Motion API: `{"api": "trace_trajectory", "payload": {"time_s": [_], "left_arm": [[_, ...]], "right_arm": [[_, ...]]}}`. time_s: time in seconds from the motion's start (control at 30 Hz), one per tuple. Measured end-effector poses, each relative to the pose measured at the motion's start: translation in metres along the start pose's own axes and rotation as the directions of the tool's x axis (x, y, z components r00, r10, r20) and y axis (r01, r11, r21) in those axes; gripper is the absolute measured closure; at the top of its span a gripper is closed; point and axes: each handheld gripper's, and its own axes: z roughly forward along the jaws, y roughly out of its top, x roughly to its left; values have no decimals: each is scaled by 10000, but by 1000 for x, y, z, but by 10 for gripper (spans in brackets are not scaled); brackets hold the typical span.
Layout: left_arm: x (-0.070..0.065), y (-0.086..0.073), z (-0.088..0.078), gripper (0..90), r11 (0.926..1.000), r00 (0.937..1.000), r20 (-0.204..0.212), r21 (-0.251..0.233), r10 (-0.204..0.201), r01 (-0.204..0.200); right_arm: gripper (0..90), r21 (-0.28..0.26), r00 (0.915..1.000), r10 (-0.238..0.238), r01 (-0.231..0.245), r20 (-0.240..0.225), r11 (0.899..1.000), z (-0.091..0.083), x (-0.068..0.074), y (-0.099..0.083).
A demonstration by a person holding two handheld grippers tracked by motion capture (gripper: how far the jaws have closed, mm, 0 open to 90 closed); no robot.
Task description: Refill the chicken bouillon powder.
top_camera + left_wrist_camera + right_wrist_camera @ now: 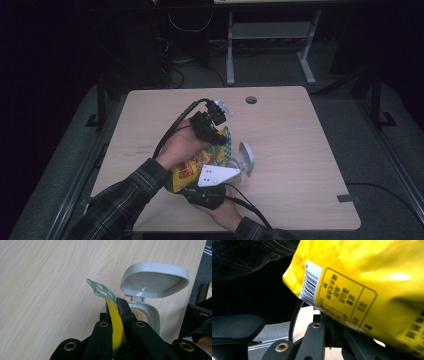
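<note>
Left claw, high view: left gripper (218,131) pinches the top of the shiny yellow snack bag (196,169), above the small grey plastic box with a flip lid (244,159), likely to tip food in.
Right claw, high view: right gripper (205,186) clamps the bag's bottom to lift it.
Left gripper view: jaws squeeze the bag's green checked edge (101,290); box stands open (147,315).
Right gripper view: jaw tips hide under the bag (367,282).
</note>
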Motion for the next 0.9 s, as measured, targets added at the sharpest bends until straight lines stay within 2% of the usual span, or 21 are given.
{"api": "trace_trajectory", "payload": {"time_s": [0.9], "left_arm": [[0,-2,1,900,9999,9999,84,-79,-67,68]], "right_arm": [[900,17,10000,-33,33,-21,10000,0,1,0]]}}
